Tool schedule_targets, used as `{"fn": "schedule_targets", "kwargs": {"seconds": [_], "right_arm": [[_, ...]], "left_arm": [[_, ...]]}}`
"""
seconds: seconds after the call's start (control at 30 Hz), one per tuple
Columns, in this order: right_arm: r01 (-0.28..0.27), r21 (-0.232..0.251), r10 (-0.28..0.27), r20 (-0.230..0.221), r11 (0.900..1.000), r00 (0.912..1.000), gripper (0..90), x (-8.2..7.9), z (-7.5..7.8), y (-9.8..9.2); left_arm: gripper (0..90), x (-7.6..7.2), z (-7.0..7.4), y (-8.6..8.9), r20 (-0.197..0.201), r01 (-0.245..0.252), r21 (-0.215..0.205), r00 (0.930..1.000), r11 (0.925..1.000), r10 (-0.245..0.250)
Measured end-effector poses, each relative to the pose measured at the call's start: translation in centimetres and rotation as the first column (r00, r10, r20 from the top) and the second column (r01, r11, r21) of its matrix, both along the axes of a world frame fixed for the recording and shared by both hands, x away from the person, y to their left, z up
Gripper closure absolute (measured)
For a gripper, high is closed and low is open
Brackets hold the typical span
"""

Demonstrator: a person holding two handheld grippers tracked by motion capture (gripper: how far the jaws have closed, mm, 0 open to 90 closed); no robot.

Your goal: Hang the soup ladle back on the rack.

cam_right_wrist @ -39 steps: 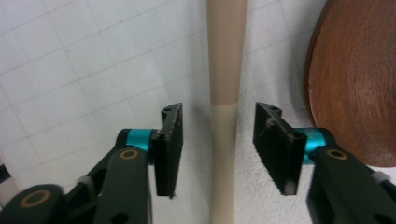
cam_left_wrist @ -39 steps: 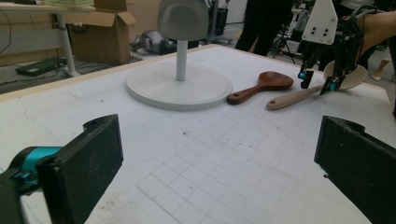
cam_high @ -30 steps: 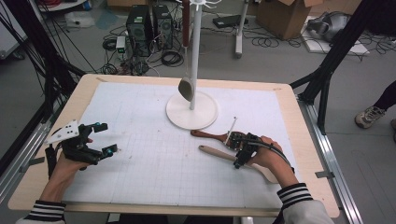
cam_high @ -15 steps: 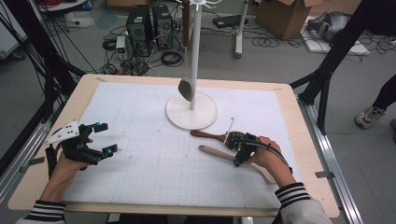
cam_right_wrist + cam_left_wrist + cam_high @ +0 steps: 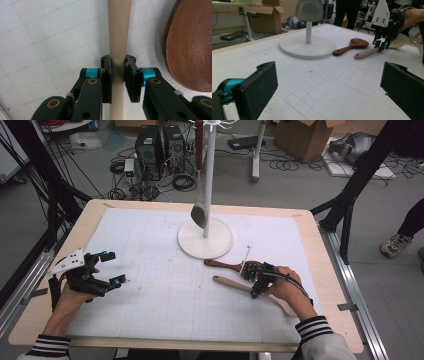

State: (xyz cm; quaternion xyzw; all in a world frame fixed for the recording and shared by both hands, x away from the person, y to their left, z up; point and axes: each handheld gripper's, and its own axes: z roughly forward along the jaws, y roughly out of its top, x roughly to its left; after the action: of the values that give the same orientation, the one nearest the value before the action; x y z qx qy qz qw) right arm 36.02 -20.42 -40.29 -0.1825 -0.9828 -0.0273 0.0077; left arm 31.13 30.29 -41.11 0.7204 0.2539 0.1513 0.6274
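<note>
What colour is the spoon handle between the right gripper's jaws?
Pale cream wood: the spoon handle, seen best in the right gripper view, clamped by the right gripper.

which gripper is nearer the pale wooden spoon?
Right. The right gripper has just closed its jaws on the pale wooden spoon's handle; the left gripper rests open, far across the mat.

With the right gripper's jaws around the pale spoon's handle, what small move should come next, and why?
Probably a short straight lift. The right gripper has just been closing, and its pads now press both sides of the pale wooden spoon's handle, which lies flat on the mat beside the dark wooden spoon. Lifting tests the grip.
</note>
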Motion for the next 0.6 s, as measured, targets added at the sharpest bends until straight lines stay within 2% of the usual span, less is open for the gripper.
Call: {"fn": "schedule_targets", "kwargs": {"seconds": [0.07,0.4,0.6], "right_arm": [[0.016,0.007,-0.016,0.004,1.0,0.9999,78.5,-0.2,0.0,0.1],[-0.002,0.023,0.001,0.023,1.0,0.9997,78.7,-0.4,0.4,-0.1],[0.011,0.057,-0.013,0.043,0.998,0.999,78.8,-0.7,1.0,-0.4]], "left_arm": [[1.7,0.0,0.0,0.0,0.002,0.0,0.002,1.0,1.0,0.0],[1.7,0.0,0.0,0.0,0.0,-0.001,0.003,1.0,1.0,0.001],[1.7,0.0,0.0,-0.1,0.002,0.0,0.005,1.0,1.0,0.0]]}}
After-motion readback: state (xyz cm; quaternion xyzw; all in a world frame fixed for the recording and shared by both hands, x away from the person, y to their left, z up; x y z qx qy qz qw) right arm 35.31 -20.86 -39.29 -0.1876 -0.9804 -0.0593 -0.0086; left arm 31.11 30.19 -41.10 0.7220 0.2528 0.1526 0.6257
